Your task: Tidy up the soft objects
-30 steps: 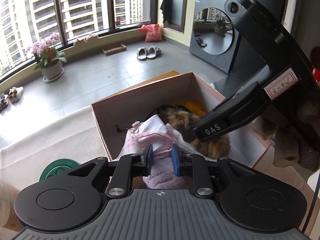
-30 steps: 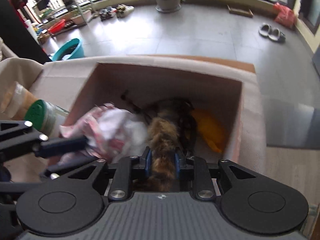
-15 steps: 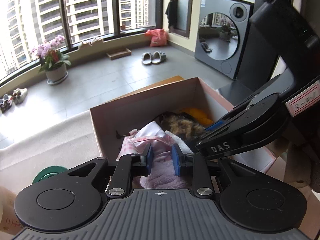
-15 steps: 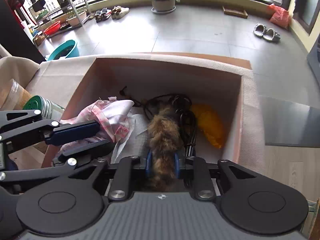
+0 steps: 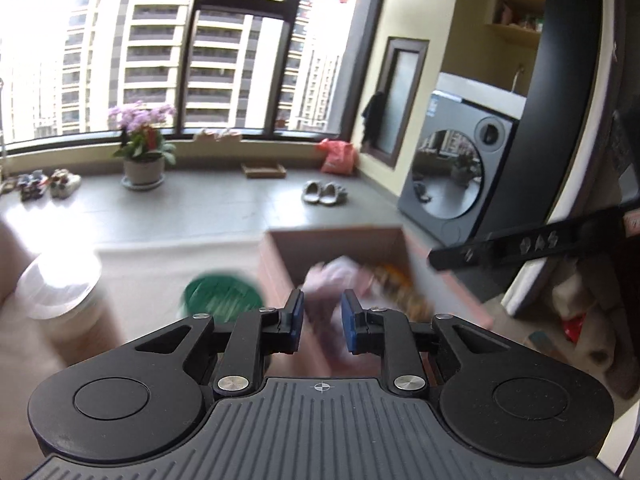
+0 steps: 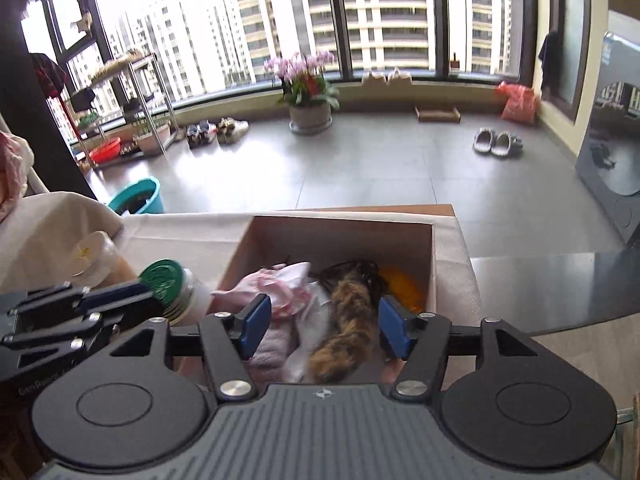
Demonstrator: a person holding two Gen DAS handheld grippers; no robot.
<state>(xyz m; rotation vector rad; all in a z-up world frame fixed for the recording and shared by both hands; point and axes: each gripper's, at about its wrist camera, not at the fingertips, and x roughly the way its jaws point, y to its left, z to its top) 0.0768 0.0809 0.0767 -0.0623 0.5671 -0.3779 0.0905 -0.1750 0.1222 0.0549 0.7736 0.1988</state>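
An open cardboard box [image 6: 424, 248] stands on the cloth-covered table. It holds a pink and white cloth [image 6: 280, 286], a brown furry piece [image 6: 346, 320], a yellow soft item [image 6: 400, 286] and a dark cord. My right gripper [image 6: 322, 326] is open above the box's near side, holding nothing. My left gripper [image 5: 322, 320] is raised above the box's [image 5: 280, 264] near left, its jaws a little apart and empty; the pink cloth [image 5: 336, 276] lies blurred beyond it. It also shows at the left of the right wrist view [image 6: 80, 308].
A green-lidded jar [image 6: 172, 284] and a white-lidded container [image 6: 92, 256] stand left of the box. A washing machine [image 5: 452, 168] is at the right. A flower pot [image 6: 310, 114], slippers [image 6: 496, 144] and a teal basin [image 6: 136, 198] are on the floor beyond.
Both grippers let go and lifted back from the box. The right one opened wide off the furry piece; the left one released the pink cloth and moved up and left.
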